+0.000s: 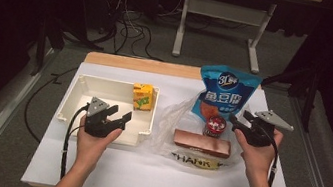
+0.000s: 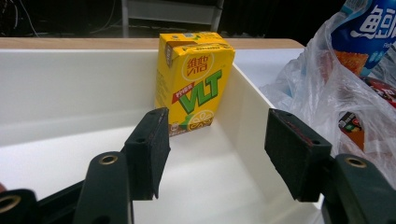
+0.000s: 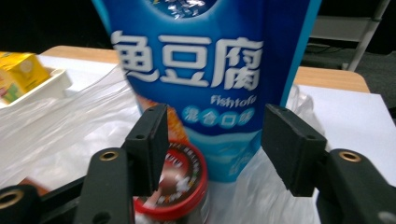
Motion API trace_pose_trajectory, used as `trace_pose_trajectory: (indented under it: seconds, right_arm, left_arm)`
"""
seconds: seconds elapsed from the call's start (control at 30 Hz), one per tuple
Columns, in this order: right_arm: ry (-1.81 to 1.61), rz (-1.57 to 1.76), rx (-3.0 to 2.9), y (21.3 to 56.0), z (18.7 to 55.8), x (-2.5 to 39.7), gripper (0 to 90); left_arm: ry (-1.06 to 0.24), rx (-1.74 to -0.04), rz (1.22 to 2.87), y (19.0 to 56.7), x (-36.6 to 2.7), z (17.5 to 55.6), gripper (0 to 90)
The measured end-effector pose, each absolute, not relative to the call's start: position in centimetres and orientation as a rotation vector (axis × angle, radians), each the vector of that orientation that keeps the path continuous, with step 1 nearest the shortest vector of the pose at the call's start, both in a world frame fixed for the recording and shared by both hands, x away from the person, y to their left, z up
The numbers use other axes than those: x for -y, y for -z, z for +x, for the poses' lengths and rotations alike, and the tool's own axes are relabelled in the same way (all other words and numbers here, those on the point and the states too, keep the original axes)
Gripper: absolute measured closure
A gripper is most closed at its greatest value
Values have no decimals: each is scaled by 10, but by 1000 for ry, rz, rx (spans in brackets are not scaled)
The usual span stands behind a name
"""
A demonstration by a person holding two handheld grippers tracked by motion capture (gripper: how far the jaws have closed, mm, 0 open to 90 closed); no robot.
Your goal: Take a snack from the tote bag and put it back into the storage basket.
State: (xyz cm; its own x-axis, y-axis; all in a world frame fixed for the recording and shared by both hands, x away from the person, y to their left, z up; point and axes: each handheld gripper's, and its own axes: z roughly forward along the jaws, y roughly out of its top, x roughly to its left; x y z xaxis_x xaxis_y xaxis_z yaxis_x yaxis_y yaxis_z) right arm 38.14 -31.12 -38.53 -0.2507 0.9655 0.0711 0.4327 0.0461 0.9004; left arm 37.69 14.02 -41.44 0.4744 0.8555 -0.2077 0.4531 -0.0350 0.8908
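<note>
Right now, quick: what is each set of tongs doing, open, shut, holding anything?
Left tongs: open, holding nothing, over the white tray, facing the yellow drink carton.
Right tongs: open, holding nothing, facing the blue snack bag.

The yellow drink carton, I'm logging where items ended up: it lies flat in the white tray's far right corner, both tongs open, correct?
Not quite: the yellow drink carton stands upright, not flat, in the white tray's far right corner, as the left gripper view shows. Both the left tongs and right tongs are open.
</note>
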Motion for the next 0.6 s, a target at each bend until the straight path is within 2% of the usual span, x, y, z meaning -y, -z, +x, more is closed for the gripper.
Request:
trace_pose_trajectory:
  seconds: [0.4,0.6]
  right_arm:
    - [-1169,1444,-1695,380,418,321,262]
    - [-1164,1437,-1686,375,433,327,250]
  left_arm:
    - [-467,-1084,1658,415,-139,375,397]
    - [-459,-1077,1663,416,-139,375,404]
